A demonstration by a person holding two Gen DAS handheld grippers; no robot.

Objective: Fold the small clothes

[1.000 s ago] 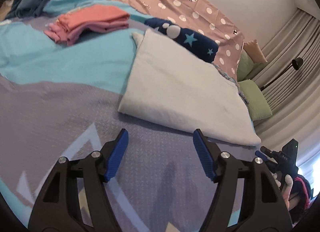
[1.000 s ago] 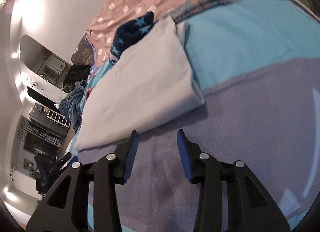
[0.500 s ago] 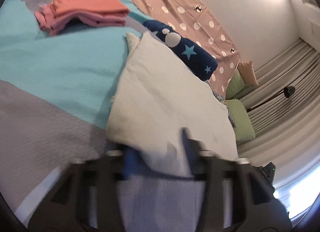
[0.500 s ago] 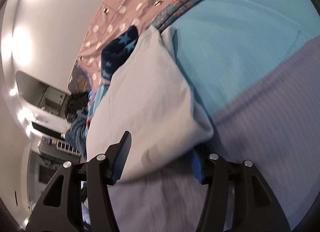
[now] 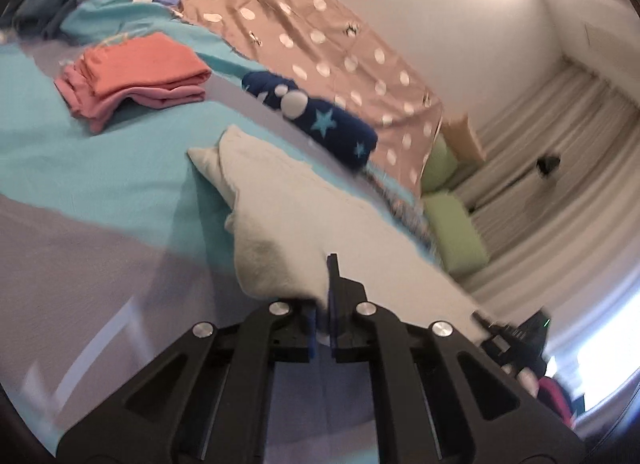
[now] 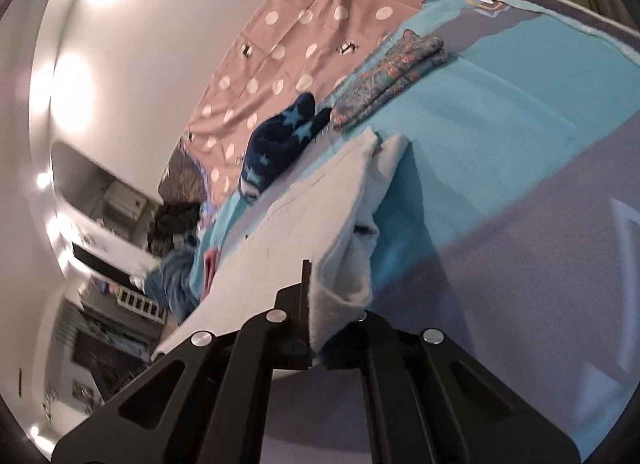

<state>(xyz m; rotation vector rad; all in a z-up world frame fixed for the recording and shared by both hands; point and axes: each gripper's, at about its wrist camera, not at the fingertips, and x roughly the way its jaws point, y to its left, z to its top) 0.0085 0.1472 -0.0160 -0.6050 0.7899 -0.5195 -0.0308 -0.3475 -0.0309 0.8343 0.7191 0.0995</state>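
pinching the near edge of the folded white cotton cloth (image 5: 320, 224), my left gripper (image 5: 324, 316) and right gripper (image 6: 316, 324) are both clamped on it over the grey-and-teal bedspread (image 5: 80, 168); coral folded clothes (image 5: 136, 76) sit at 10 o'clock.

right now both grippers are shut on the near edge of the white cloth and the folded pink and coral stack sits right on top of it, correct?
Not quite. The left gripper and right gripper are shut on the white cloth, but the left wrist view shows the pink and coral stack lying apart from it on the bedspread.
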